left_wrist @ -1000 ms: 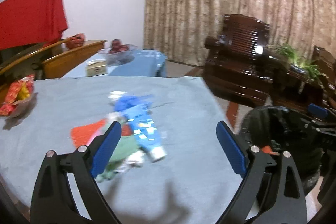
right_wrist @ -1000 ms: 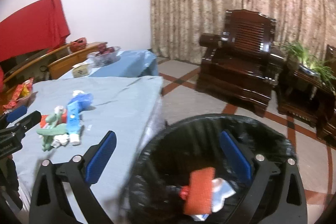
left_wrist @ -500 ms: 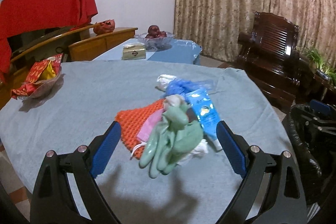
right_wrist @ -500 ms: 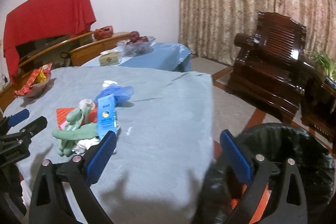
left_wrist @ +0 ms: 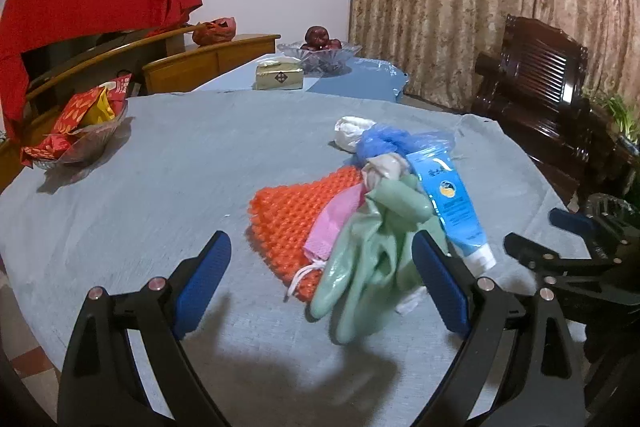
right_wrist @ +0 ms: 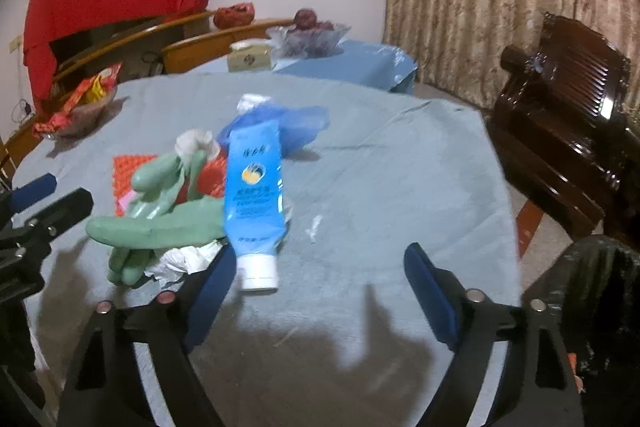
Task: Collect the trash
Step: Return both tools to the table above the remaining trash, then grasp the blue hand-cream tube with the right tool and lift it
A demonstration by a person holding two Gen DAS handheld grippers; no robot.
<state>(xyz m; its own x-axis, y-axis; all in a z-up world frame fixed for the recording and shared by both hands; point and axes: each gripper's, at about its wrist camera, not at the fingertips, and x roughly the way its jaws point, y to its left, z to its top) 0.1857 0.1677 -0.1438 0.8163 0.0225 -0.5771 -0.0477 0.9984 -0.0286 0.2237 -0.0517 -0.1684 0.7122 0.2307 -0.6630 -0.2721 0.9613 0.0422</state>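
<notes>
Trash pile mid-surface [left_wrist: 160, 179]: orange mesh pad [left_wrist: 292, 215], green glove [left_wrist: 372, 259], blue tube [right_wrist: 251, 187], white cap toward right gripper [right_wrist: 316, 287]; jaws closing, nothing between; a second ago over bin. Left gripper [left_wrist: 320, 283] apart, now nearer pile

Left gripper [left_wrist: 322, 277] gapes wide, tilted down; right gripper [right_wrist: 320, 283] – empty – is closing.

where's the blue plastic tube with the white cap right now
The blue plastic tube lies on the grey tablecloth, right of the green rubber gloves, white cap toward the right gripper.
</notes>
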